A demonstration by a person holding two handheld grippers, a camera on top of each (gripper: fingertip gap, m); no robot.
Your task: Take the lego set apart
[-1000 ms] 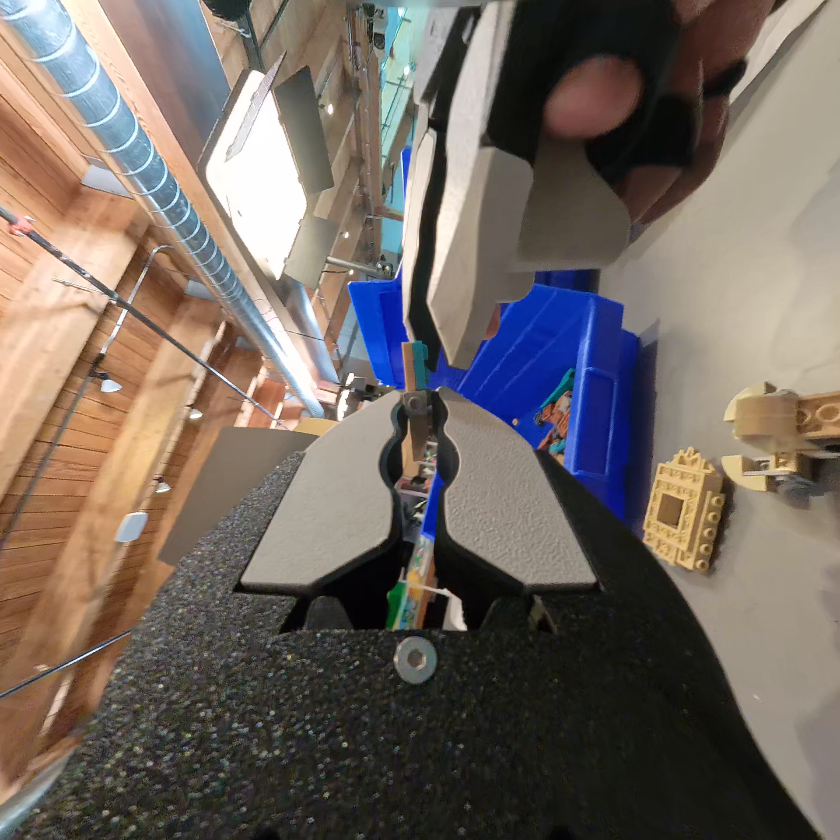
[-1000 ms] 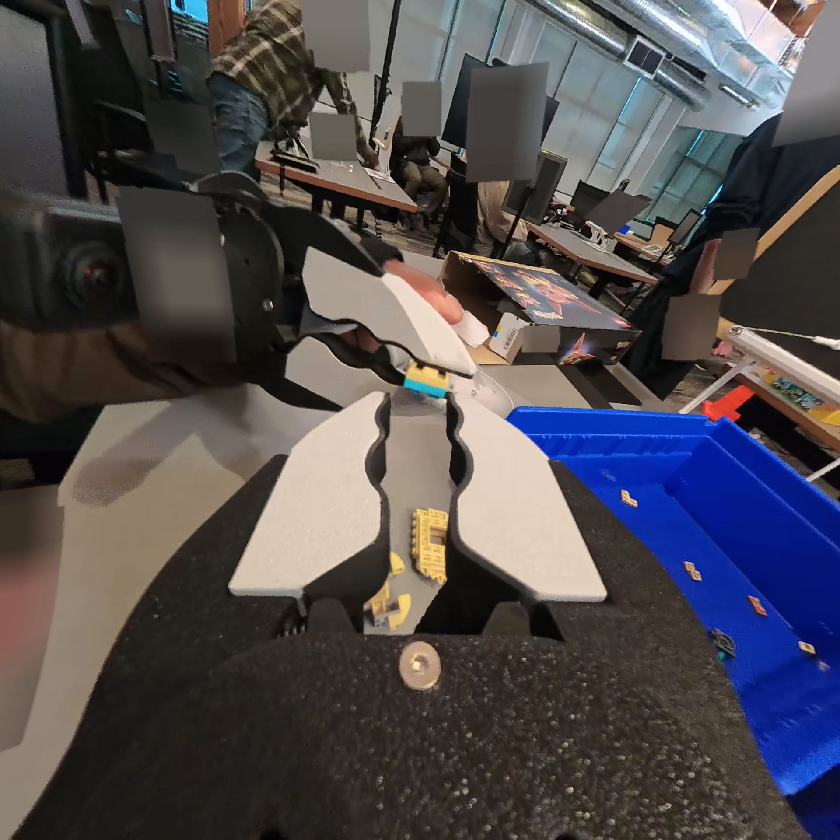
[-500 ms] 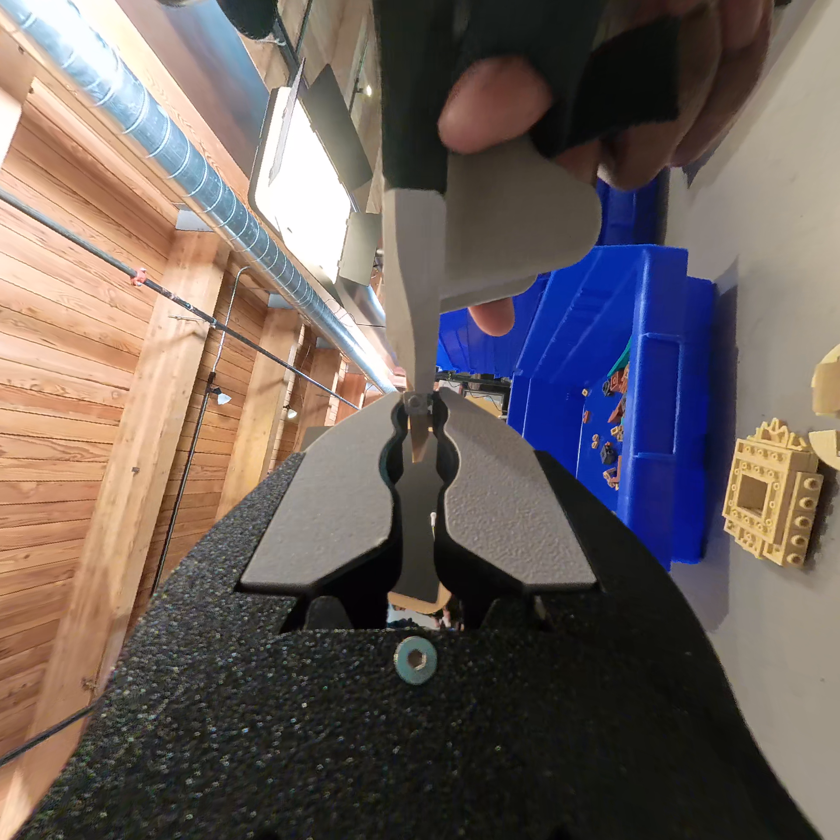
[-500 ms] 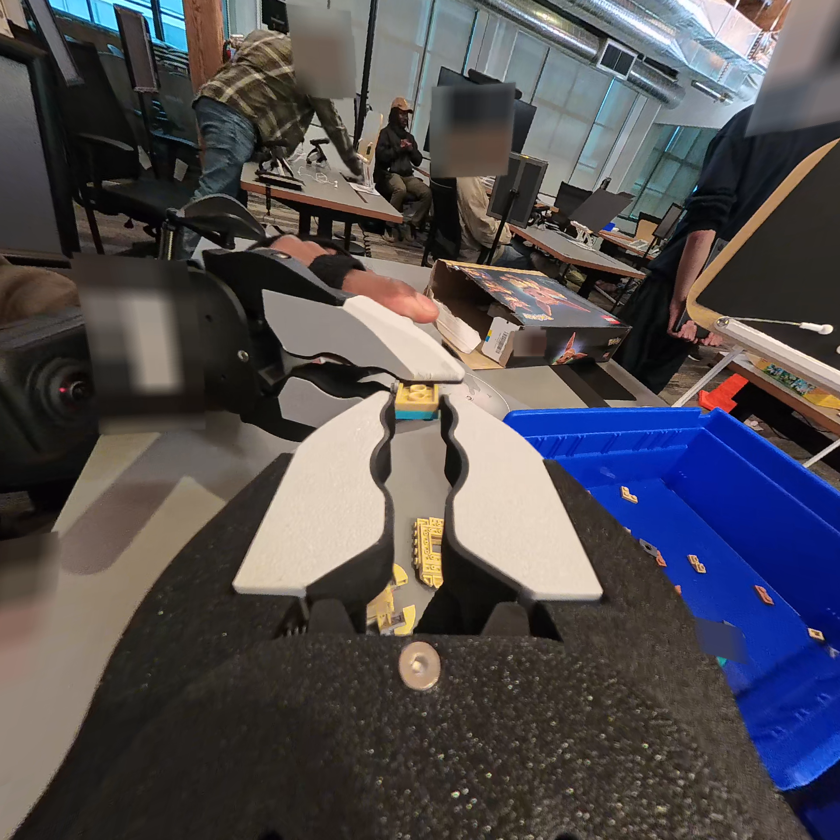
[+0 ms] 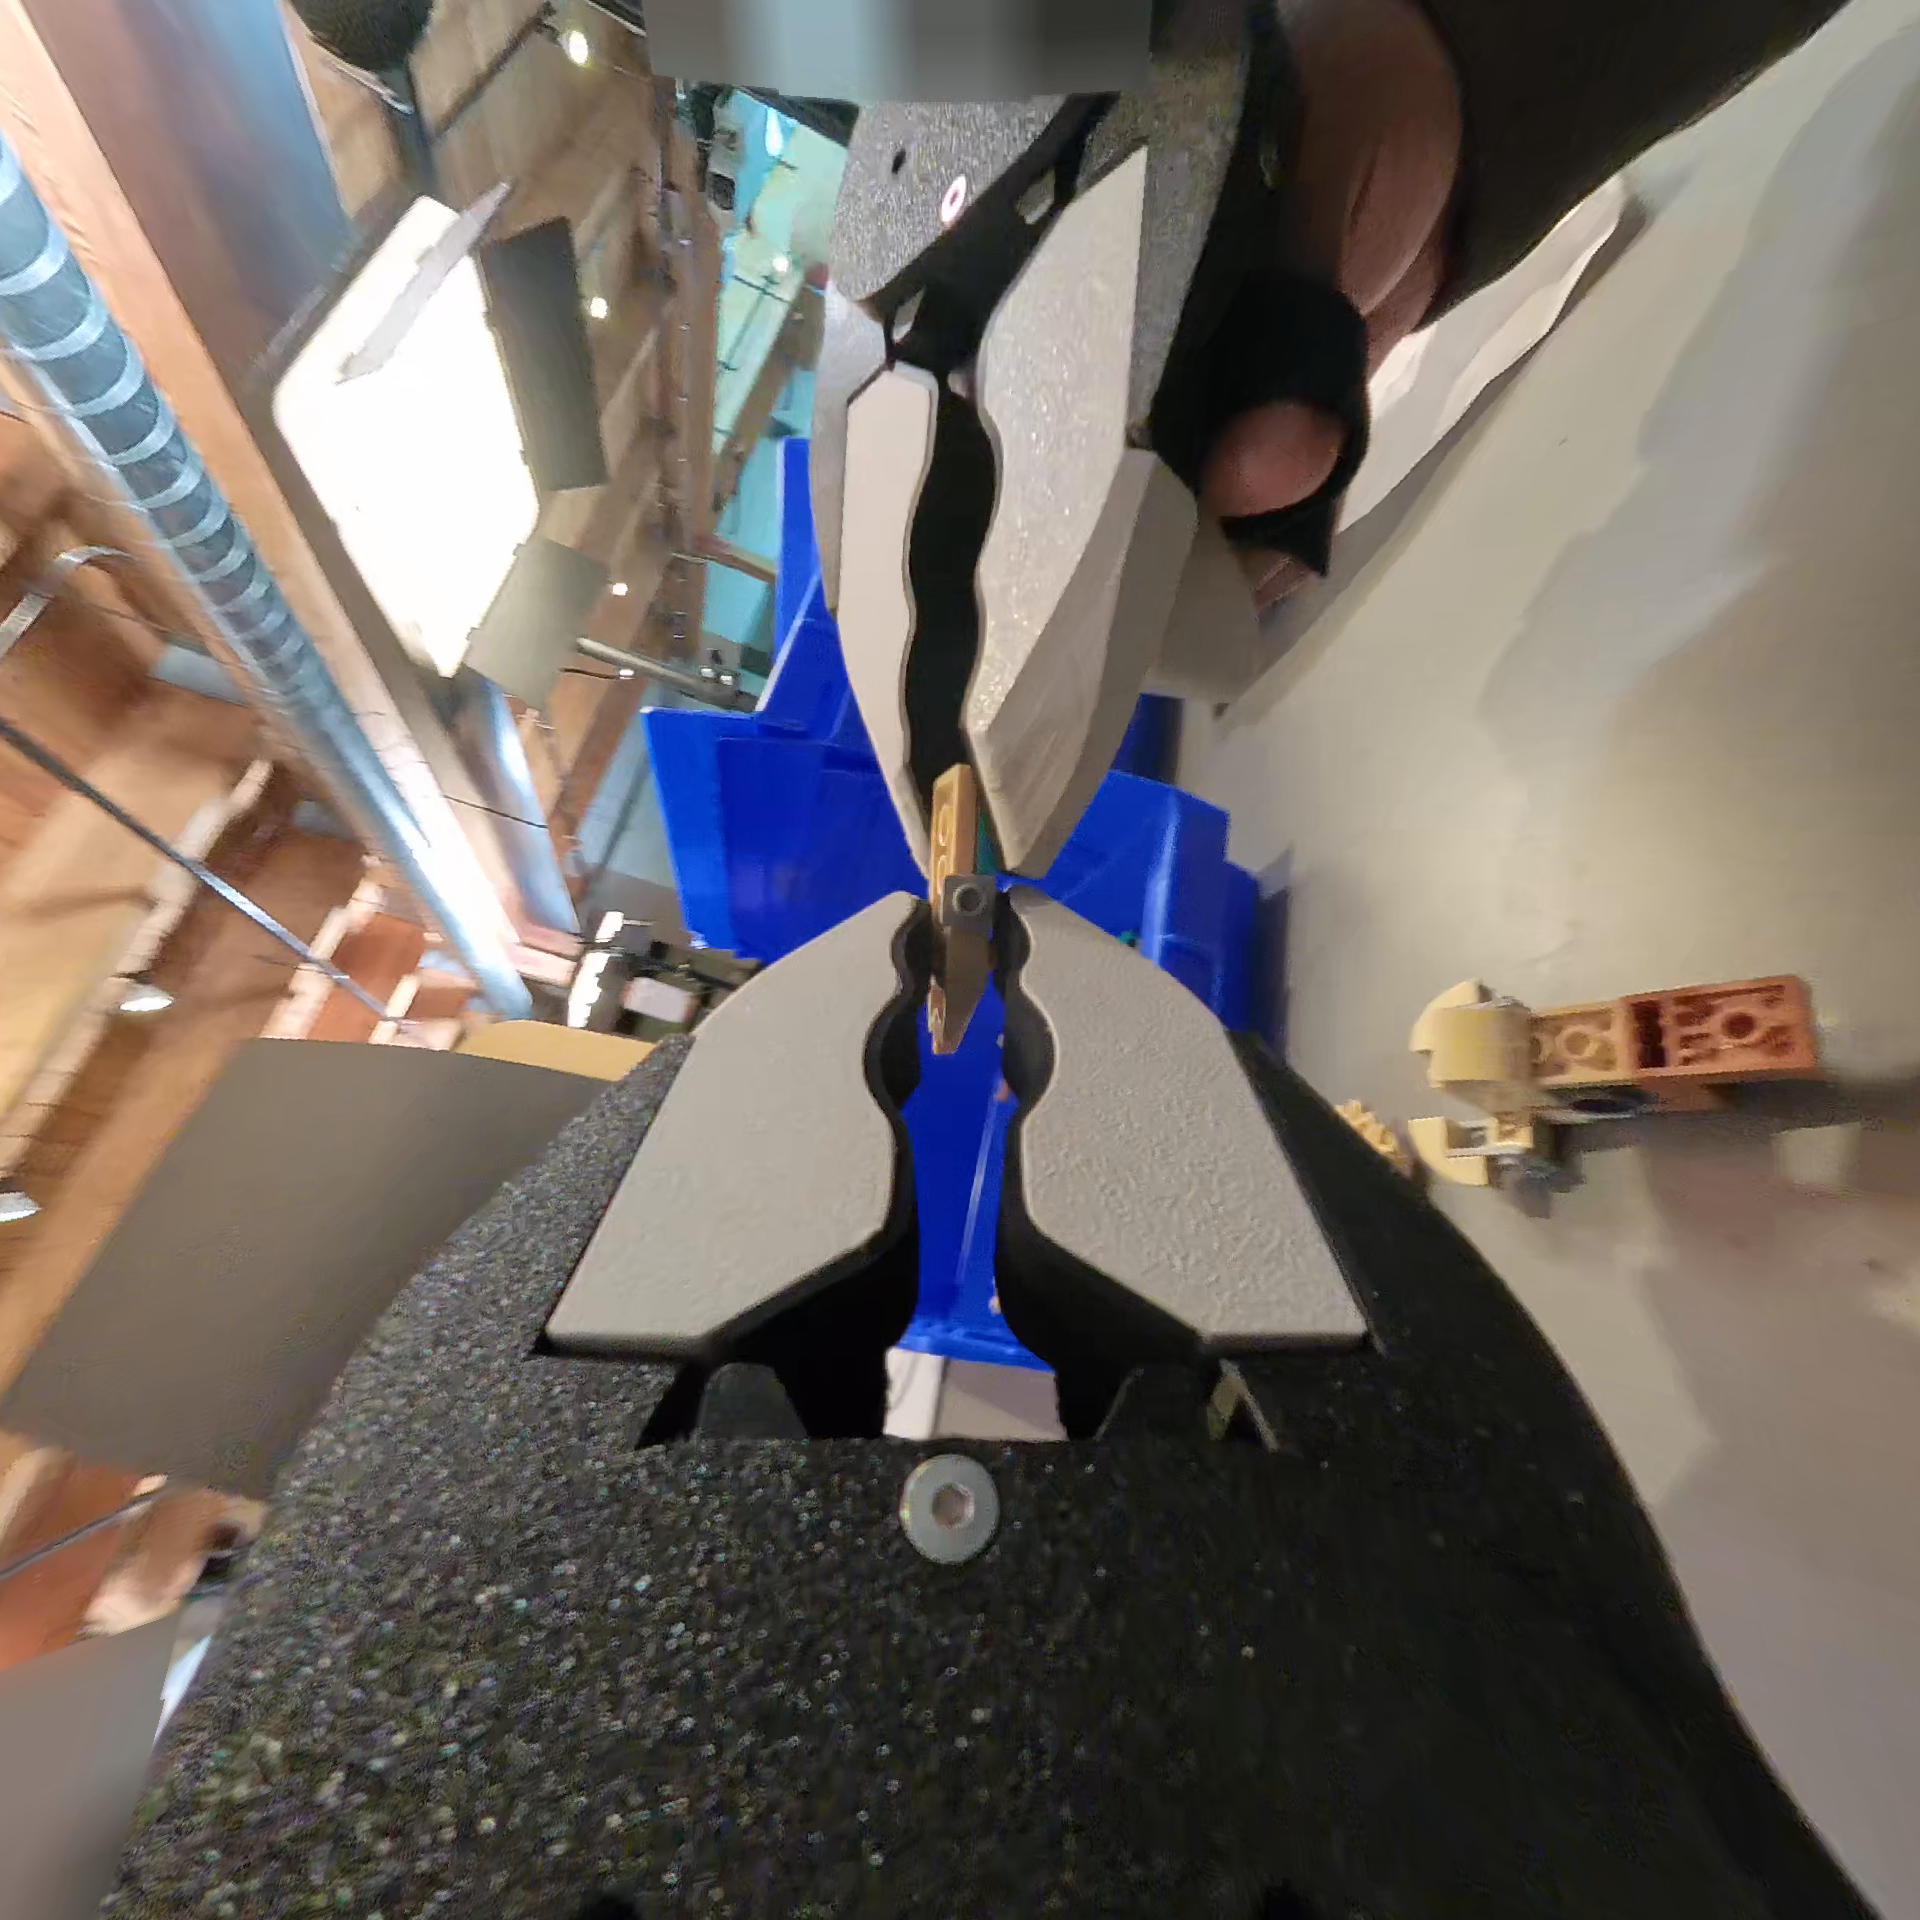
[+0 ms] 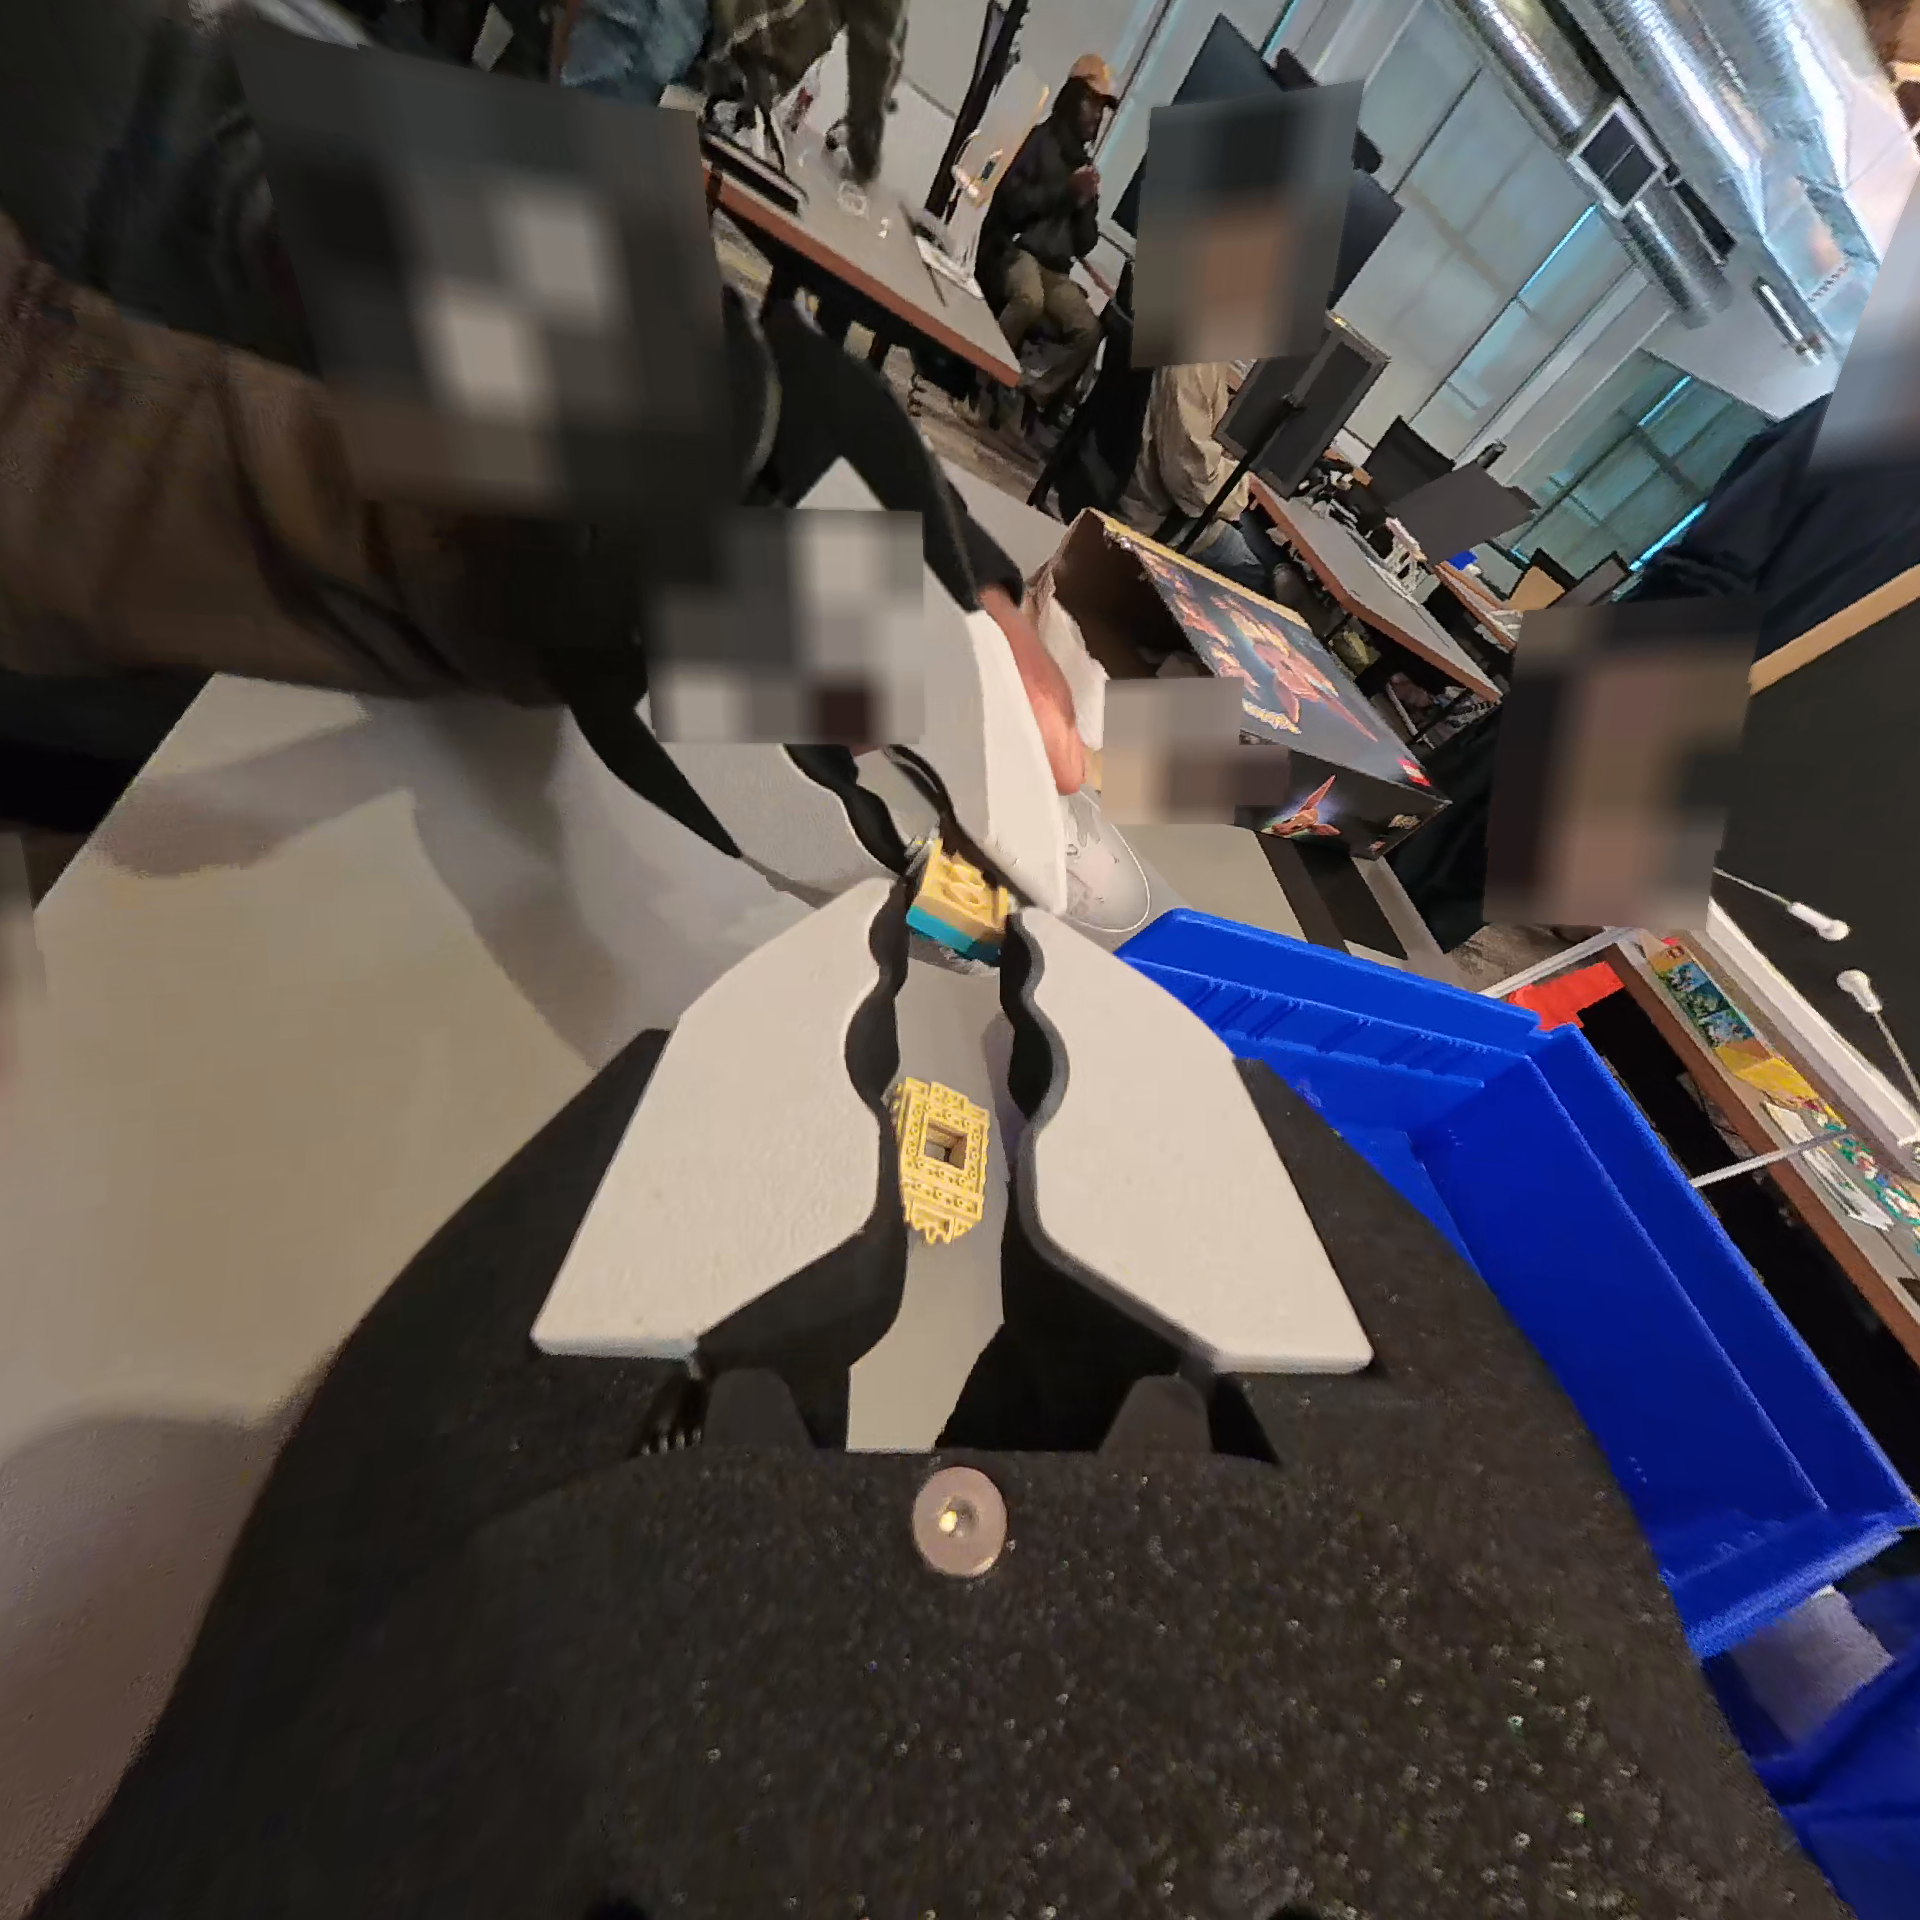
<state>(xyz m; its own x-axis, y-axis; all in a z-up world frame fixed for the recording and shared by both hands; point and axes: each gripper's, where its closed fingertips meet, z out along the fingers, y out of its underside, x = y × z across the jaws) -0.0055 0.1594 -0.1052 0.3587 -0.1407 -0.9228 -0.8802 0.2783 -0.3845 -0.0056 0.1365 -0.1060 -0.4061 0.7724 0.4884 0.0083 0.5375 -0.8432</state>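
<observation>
Right at the middle of the left wrist view, the left gripper [image 5: 961, 914] pinches a small dark grey piece [image 5: 966, 902] with a brownish sliver [image 5: 951, 1013] running back between its fingers. Coming down from the top of that frame, the right gripper [image 5: 971, 831] is closed on a tan and teal brick [image 5: 954, 821], whose lower end meets the grey piece. In the right wrist view the same brick [image 6: 958, 902] sits at centre, tan studs up and teal underneath, clamped at the right gripper's [image 6: 956, 920] tips, with the left gripper [image 6: 940, 842] reaching in from the upper left. Below, on the grey surface [image 6: 260, 1039], lies a tan frame-shaped piece [image 6: 940, 1158]. A blue bin [image 6: 1558, 1195] stands at the right. At the right of the left view rests a tan and brown brick assembly [image 5: 1621, 1049].
</observation>
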